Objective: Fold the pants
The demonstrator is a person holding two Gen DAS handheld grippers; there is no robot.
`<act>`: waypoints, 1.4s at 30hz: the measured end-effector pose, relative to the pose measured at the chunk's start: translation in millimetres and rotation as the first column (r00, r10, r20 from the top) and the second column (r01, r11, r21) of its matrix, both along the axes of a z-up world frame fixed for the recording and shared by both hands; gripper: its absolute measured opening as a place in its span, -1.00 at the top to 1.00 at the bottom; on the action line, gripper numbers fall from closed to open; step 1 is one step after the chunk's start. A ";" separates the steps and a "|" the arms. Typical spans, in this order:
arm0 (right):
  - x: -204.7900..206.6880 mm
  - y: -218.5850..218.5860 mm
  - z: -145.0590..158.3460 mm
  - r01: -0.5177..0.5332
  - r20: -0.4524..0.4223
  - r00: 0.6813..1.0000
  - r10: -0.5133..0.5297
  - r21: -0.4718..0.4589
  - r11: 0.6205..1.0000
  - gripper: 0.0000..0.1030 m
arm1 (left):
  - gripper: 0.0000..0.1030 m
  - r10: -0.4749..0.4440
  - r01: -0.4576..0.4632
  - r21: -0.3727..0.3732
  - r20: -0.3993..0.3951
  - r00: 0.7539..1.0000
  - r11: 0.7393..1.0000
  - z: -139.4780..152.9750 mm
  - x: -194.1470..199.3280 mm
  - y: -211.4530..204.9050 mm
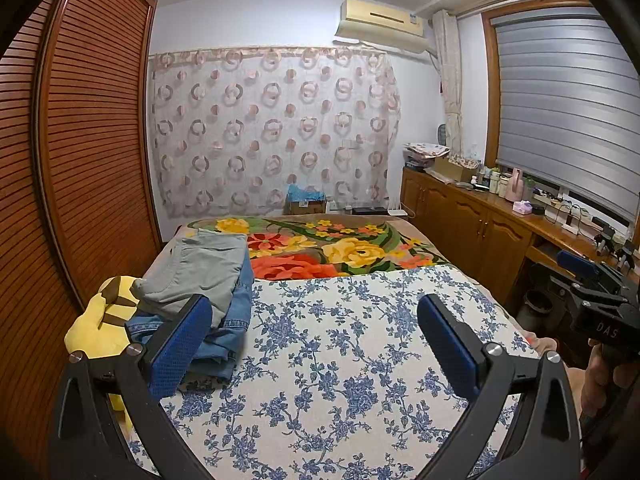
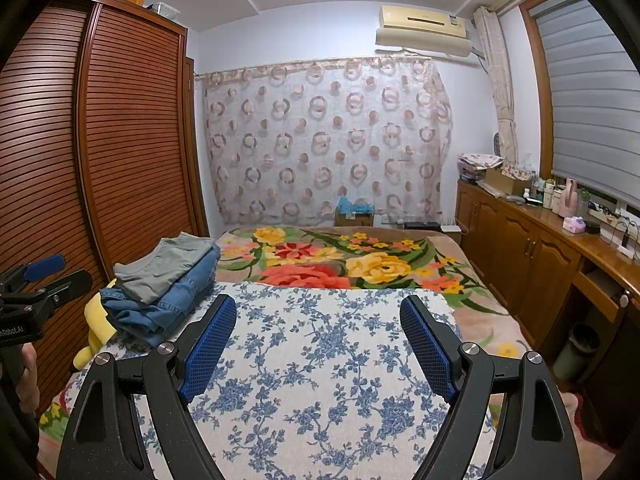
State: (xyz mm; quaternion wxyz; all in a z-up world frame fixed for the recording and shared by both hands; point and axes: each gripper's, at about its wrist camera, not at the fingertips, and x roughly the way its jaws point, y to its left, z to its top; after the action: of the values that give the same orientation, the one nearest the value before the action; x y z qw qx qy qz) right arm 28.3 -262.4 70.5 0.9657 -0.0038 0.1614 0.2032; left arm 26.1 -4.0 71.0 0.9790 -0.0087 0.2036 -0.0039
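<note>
Left gripper [image 1: 314, 334] and right gripper [image 2: 316, 338]: fingers spread wide, holding nothing, above blue-floral cloth [image 2: 320, 368] on bed. Folded pants stacked at bed's left edge: grey pair [image 1: 200, 270] on jeans [image 2: 168, 304], possibly two pairs

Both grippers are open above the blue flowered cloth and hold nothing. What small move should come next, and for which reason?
Probably the left gripper should move left toward the grey pants on top of the pile, jaws kept open. Both it and the right gripper are empty above the flowered cloth, and no pants lie there to fold. The pile, grey pants over blue jeans, sits at the left, nearest to that gripper.
</note>
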 end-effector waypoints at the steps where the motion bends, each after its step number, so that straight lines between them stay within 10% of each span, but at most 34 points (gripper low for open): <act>1: 0.6 -0.9 0.3 0.000 -0.001 1.000 0.000 0.001 1.000 -0.66 | -0.99 0.000 0.000 0.000 0.000 1.000 1.000 -0.1 0.0 0.0; 42: 0.6 -2.0 -0.2 -0.005 -0.003 1.000 0.005 -0.004 1.000 -0.66 | -0.99 0.000 0.000 0.000 0.002 1.000 1.000 -2.1 -0.9 0.8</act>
State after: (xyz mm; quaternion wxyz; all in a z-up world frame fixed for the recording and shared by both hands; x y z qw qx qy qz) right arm 28.9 -264.3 70.3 0.9650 -0.0061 0.1630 0.2055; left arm 25.2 -3.2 69.0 0.9793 -0.0087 0.2024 -0.0040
